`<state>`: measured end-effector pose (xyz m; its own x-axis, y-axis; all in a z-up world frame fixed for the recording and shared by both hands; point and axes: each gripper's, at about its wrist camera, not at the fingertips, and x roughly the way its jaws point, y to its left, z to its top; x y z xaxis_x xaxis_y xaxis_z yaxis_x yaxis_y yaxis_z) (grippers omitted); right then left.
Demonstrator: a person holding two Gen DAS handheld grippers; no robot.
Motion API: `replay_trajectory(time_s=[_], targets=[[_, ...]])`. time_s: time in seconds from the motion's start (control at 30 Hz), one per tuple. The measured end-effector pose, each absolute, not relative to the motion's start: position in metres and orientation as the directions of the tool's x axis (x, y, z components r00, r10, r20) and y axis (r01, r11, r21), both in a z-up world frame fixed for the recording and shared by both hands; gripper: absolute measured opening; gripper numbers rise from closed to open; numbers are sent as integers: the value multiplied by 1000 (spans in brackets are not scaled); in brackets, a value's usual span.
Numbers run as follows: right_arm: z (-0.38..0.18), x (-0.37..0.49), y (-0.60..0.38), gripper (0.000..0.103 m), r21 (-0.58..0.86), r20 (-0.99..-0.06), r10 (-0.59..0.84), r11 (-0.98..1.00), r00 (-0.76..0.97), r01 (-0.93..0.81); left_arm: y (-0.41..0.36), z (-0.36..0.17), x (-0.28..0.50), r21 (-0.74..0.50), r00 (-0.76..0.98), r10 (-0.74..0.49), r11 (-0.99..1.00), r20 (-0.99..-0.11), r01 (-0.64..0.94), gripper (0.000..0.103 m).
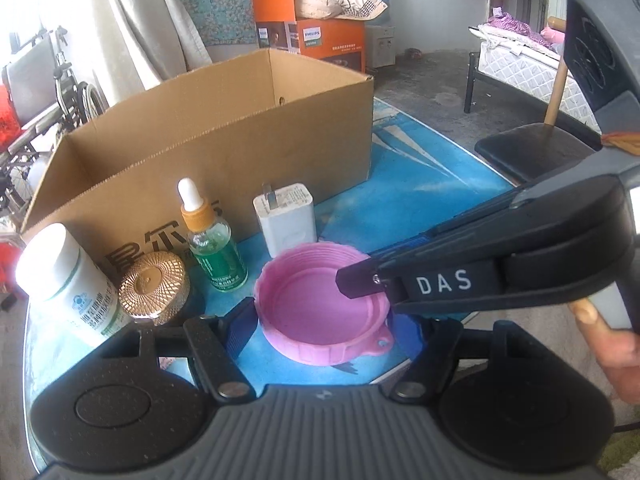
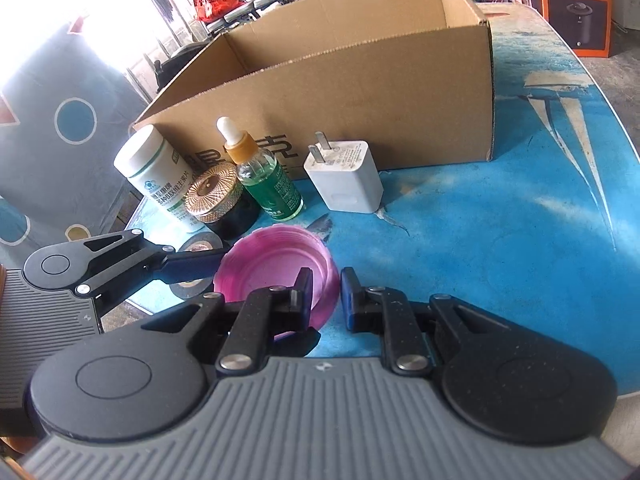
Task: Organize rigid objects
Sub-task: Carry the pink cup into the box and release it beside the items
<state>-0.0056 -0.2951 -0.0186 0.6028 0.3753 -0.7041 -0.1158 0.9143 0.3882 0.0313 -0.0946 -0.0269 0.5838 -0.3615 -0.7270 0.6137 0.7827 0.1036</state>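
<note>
A pink plastic lid (image 1: 320,312) lies rim-up near the front of the blue table, and both grippers hold it. My left gripper (image 1: 326,326) spans the whole lid, with a blue pad pressed on each side. Its left finger (image 2: 192,266) meets the lid's edge in the right wrist view. My right gripper (image 2: 326,292) is shut on the lid's (image 2: 272,264) near wall, one finger inside and one outside. From the left wrist view, my right gripper (image 1: 354,284) reaches in from the right over the rim. An open cardboard box (image 1: 224,136) stands behind.
In front of the box stand a white bottle (image 1: 68,280), a gold-lidded jar (image 1: 154,284), a green dropper bottle (image 1: 212,248) and a white charger (image 1: 286,220). A black tape roll (image 2: 200,246) lies by the lid. A dark chair (image 1: 532,148) stands off the table's right edge.
</note>
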Motion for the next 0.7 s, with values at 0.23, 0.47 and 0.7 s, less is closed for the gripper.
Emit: replay_trajectory(time_s=[0.23, 0.47, 0.7], targets=[[49, -18, -295, 14, 343, -599, 361, 922, 715, -179, -88, 31, 18, 194, 716, -383, 790, -583, 581, 73], [118, 27, -281, 16, 252, -522, 393, 919, 757, -304, -80, 88, 59, 259, 796, -340, 819, -501, 513, 73], [131, 143, -269, 18, 368, -637, 515, 857, 573, -360, -60, 90, 151, 140, 697, -288, 861, -657, 488, 73]])
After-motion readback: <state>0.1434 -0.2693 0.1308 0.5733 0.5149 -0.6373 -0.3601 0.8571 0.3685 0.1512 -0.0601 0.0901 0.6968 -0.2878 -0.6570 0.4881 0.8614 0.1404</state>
